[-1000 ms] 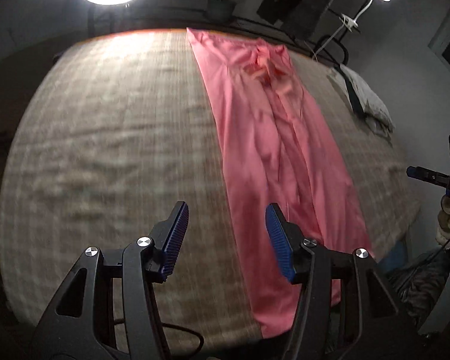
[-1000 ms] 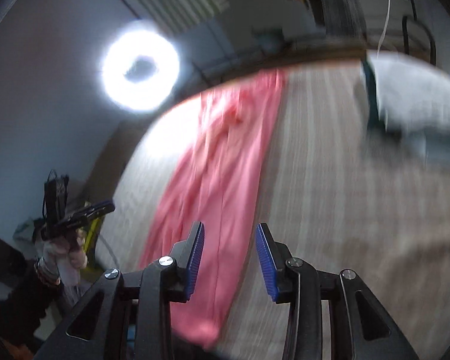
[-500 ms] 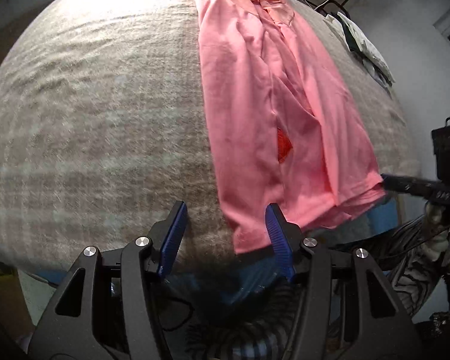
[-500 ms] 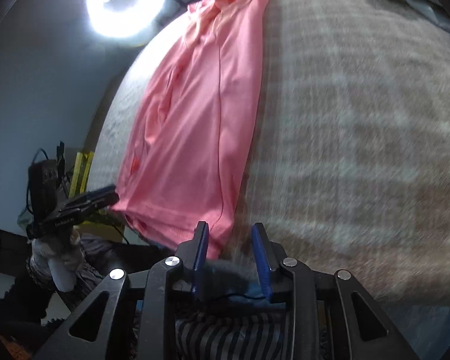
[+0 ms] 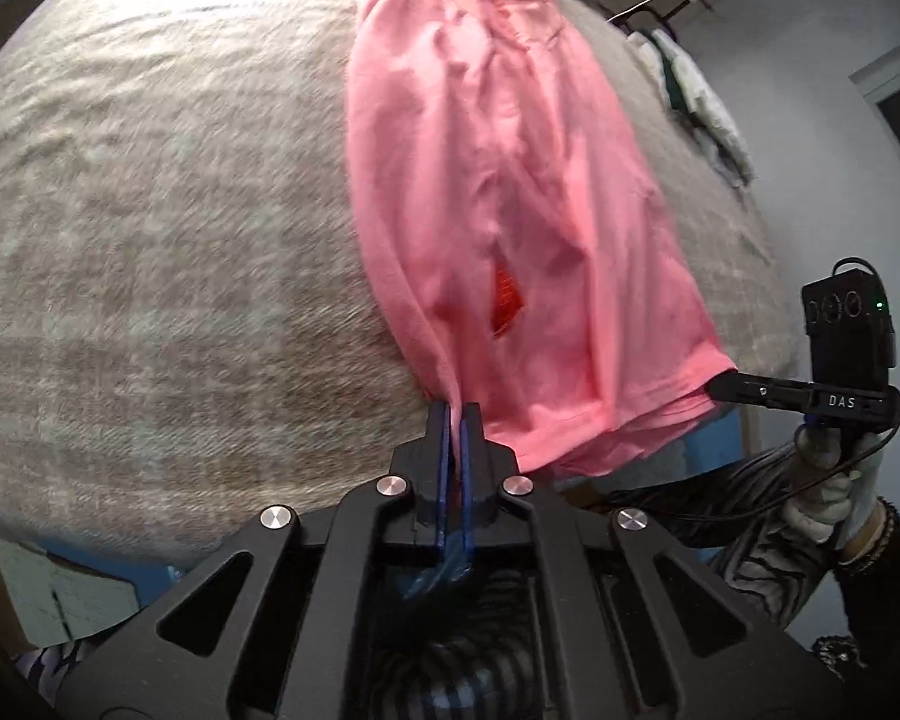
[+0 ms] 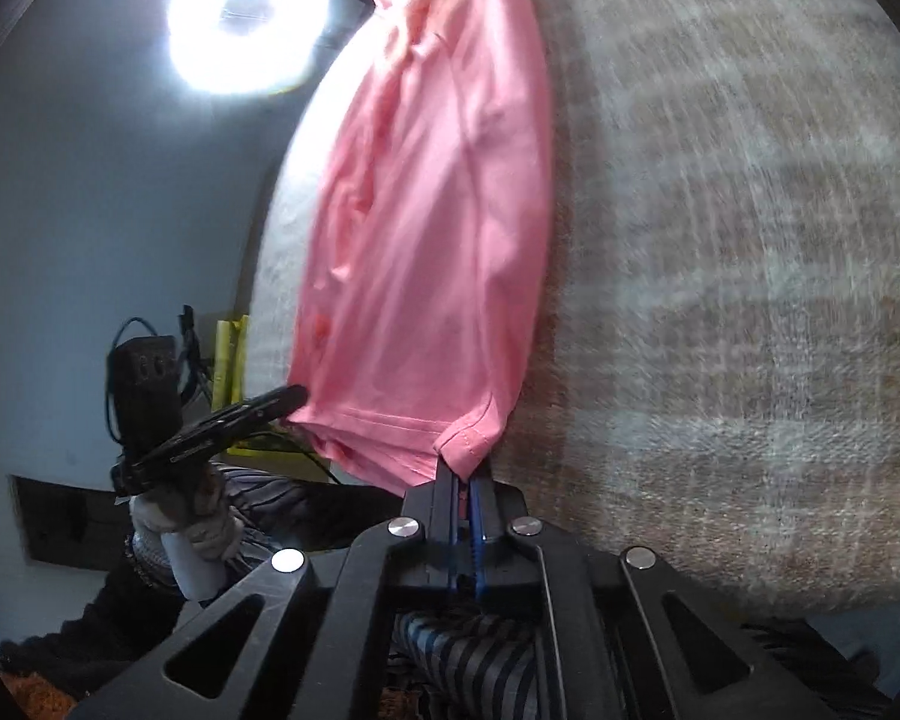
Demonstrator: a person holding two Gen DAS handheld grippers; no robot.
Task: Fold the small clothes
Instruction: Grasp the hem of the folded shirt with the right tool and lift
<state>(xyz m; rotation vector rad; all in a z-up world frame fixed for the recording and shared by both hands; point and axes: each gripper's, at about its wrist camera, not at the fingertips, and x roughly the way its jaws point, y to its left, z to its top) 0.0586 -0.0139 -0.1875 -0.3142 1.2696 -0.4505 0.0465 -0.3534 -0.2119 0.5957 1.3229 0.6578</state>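
A pink shirt [image 5: 510, 192] lies lengthwise on a beige plaid blanket [image 5: 150, 240], its hem at the near edge. My left gripper [image 5: 455, 414] is shut on the hem's left corner. My right gripper [image 6: 463, 480] is shut on the hem's right corner, and the same shirt [image 6: 426, 228] stretches away from it. Each gripper shows in the other's view, clamped on the opposite corner: the right one [image 5: 727, 385] and the left one [image 6: 291, 396]. The hem is lifted a little off the blanket.
A ring light [image 6: 246, 18] shines beyond the far end of the blanket. A pile of white and dark cloth [image 5: 702, 108] lies at the far right edge. The blanket's near edge drops off just before the grippers.
Both grippers went from open above the blanket to the near hem and have shut on its two corners. The hem has lifted and bunched.
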